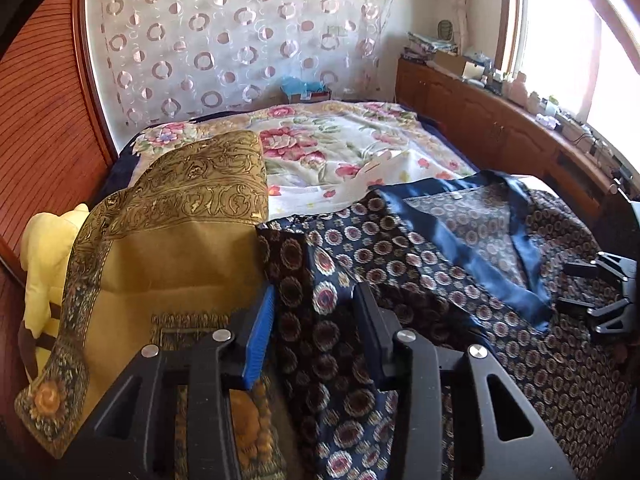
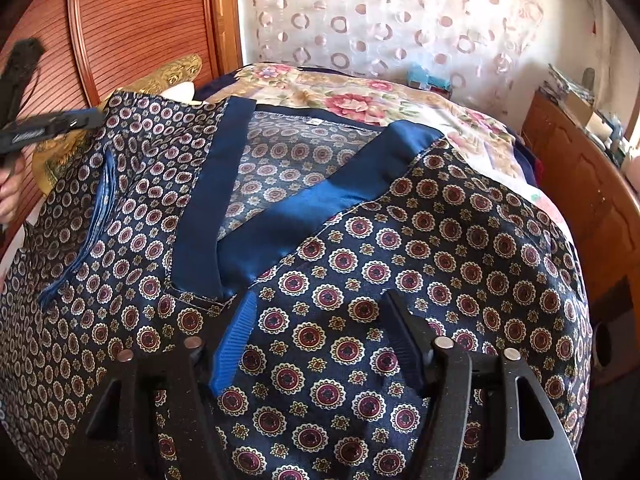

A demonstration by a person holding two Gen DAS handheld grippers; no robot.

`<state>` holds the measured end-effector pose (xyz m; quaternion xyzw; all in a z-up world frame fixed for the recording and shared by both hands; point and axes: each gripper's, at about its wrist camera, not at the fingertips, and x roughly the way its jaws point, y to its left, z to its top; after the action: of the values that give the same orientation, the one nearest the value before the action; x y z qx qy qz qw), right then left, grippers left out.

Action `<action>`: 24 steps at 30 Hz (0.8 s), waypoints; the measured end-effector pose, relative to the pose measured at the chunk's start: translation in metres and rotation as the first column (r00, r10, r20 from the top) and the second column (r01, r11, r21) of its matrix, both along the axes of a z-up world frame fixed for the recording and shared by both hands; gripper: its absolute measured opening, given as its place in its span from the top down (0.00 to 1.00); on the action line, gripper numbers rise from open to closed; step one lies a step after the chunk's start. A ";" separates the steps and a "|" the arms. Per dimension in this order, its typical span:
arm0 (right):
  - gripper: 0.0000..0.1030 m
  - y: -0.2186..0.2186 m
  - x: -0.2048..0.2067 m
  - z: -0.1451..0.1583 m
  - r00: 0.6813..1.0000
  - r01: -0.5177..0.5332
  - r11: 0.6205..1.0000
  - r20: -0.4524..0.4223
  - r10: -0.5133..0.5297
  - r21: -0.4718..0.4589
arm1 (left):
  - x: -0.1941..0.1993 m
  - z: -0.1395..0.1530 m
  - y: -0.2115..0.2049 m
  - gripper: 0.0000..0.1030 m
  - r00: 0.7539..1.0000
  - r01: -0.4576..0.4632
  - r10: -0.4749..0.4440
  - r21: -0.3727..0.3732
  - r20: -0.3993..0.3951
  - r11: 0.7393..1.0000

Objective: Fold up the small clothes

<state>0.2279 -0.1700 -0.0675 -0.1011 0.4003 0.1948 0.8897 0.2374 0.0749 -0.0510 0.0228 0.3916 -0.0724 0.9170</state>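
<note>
**A:** Two-gripper check, starting with the left. Reporting position?

**B:** Seeing the left gripper [image 1: 316,292] at the left edge of the patterned navy garment [image 1: 440,264], just beside a gold patterned cloth [image 1: 180,240]. Noting a raised fold of the navy fabric running between its fingers [image 1: 260,344], with a moderate gap there. Unable to tell whether pinching that fold or merely straddling it.

**A:** Cross-checking from the other camera?

**B:** Finding the left gripper [image 2: 92,118] at the garment's [image 2: 400,240] far left corner, tip touching the cloth edge, with a hand [image 2: 8,196] partly showing behind it. Still not resolving the grip from that angle.

**A:** Moving to the right side.

**B:** Observing the right gripper [image 2: 320,300] low over the near part of the garment, fingers spread wide, nothing between them but flat fabric underneath. Confirming from the left wrist view: right gripper [image 1: 568,286] at the garment's right side, fingers apart.

**A:** Locating the task item?

**B:** Lying face-up on the floral bedspread [image 1: 340,148], covering the near end of the bed. Showing a blue satin band [image 2: 280,208] bordering the V-shaped neck opening, with the inner lining visible there.

**A:** Logging surroundings?

**B:** Recording a yellow item [image 1: 44,248] beside the gold cloth, a ring-patterned curtain [image 1: 240,32] behind the bed, and a wooden cabinet [image 1: 480,120] along the right.
</note>
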 end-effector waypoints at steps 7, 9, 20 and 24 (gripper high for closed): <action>0.32 -0.003 0.002 -0.001 1.000 0.004 1.000 0.003 -0.004 -0.002 | 0.003 0.003 0.006 0.98 0.999 0.034 -0.034 -0.011 -0.021 0.999; 0.32 -0.003 0.003 -0.002 1.000 0.002 1.000 0.002 -0.002 0.001 | -0.005 0.023 0.012 0.98 0.999 0.002 -0.001 -0.004 0.048 1.000; 0.32 -0.006 0.002 -0.002 1.000 0.001 1.000 0.002 -0.001 -0.001 | -0.009 0.048 0.040 0.73 0.992 -0.065 0.063 0.025 0.106 0.998; 0.31 -0.006 0.001 -0.002 1.000 0.001 1.000 0.002 -0.001 -0.003 | -0.042 0.046 0.030 0.60 0.991 -0.002 0.000 0.015 0.132 1.000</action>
<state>0.2292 -0.1759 -0.0696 -0.1023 0.3995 0.1935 0.8902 0.1953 0.1053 -0.0046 0.0345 0.3307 -0.0674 0.9407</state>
